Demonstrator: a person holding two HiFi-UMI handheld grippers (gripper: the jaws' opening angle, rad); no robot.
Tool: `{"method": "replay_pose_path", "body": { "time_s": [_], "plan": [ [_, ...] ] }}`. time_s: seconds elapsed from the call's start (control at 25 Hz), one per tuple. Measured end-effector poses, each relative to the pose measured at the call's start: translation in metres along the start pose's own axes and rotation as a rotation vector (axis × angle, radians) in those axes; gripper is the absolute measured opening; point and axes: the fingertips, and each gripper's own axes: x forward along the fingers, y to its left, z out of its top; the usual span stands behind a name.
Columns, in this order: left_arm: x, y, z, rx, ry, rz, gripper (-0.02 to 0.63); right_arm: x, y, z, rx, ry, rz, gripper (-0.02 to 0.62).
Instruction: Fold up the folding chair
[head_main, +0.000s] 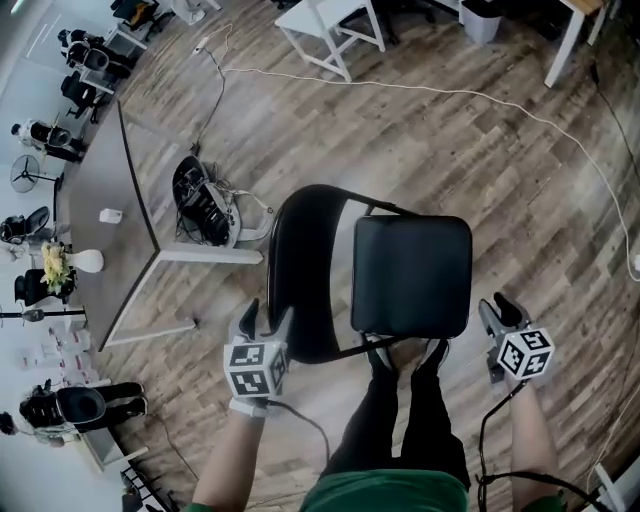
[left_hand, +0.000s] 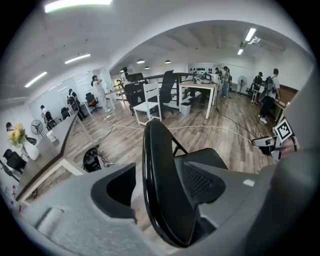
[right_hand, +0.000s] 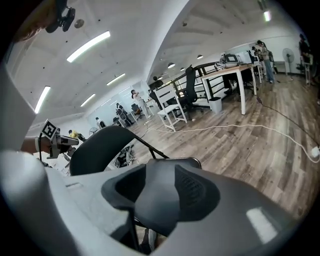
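The black folding chair stands unfolded on the wood floor, its seat (head_main: 412, 275) flat and its curved backrest (head_main: 310, 270) to the left of it. My left gripper (head_main: 267, 315) is open at the backrest's near edge. In the left gripper view the backrest (left_hand: 162, 175) stands upright between the wide jaws of the left gripper (left_hand: 165, 186), with a gap on each side. My right gripper (head_main: 498, 303) hangs just right of the seat's near right corner, apart from it. In the right gripper view the seat (right_hand: 155, 175) shows between the parted jaws of the right gripper (right_hand: 155, 195).
The person's dark trouser legs (head_main: 400, 400) and shoes are at the chair's near edge. A grey desk (head_main: 100, 240) with white legs stands at the left, a tangle of cables (head_main: 205, 205) beside it. A white cable (head_main: 450, 95) crosses the floor beyond; a white chair (head_main: 325, 30) stands far back.
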Motion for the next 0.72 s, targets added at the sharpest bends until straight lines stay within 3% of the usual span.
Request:
{"method": "replay_pose_path", "body": {
  "time_s": [0.08, 0.24, 0.44, 0.72],
  "plan": [
    [0.017, 0.006, -0.014, -0.031, 0.04, -0.031, 0.311, 0.018, -0.007, -0.02, 0.035, -0.002, 0.011, 0.215],
    [0.035, 0.022, -0.038, -0.082, 0.106, -0.01, 0.319, 0.061, -0.032, -0.067, 0.116, 0.044, 0.042, 0.272],
    [0.047, 0.015, -0.037, -0.135, 0.119, -0.042, 0.322, 0.087, -0.081, -0.12, 0.356, 0.11, 0.108, 0.396],
    [0.066, -0.003, -0.054, -0.124, 0.184, -0.155, 0.322, 0.123, -0.132, -0.169, 0.458, 0.153, 0.222, 0.408]
  ]
}}
